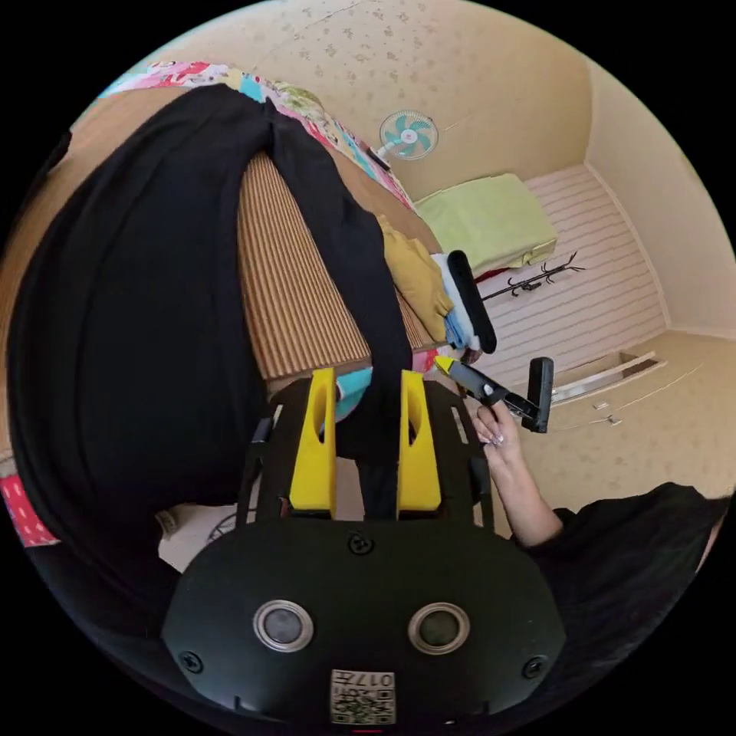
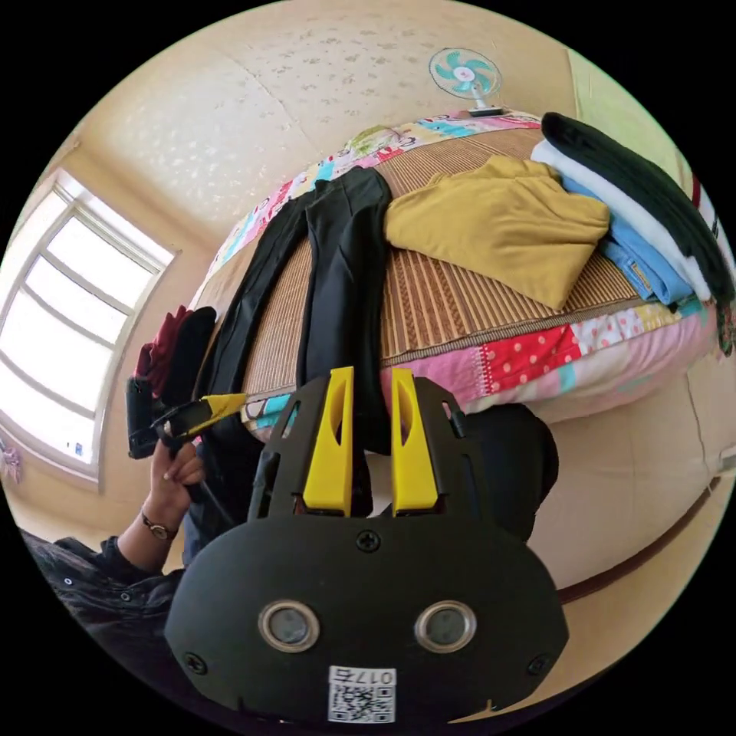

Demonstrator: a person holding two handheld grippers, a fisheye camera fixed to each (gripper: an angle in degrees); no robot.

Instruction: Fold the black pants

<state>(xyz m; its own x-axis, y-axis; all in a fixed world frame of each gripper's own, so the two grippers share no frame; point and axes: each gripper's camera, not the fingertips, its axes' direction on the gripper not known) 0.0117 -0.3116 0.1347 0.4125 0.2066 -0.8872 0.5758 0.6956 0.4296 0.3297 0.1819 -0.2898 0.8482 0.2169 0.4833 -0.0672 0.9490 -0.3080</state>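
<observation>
The black pants lie spread on a bamboo mat on the bed, their legs running apart over the mat's edge. My left gripper has its yellow jaws on either side of one hanging leg end, and the cloth fills the gap. In the right gripper view the pants stretch away across the mat, and my right gripper is shut on the other leg end at the bed's edge. Beside it my left gripper is held by a hand. My right gripper appears in the left gripper view.
A mustard garment lies on the mat beside the pants. A stack of folded black, white and blue clothes sits at the bed's corner. A patchwork quilt hangs over the bed side. A fan stands behind; a window is at left.
</observation>
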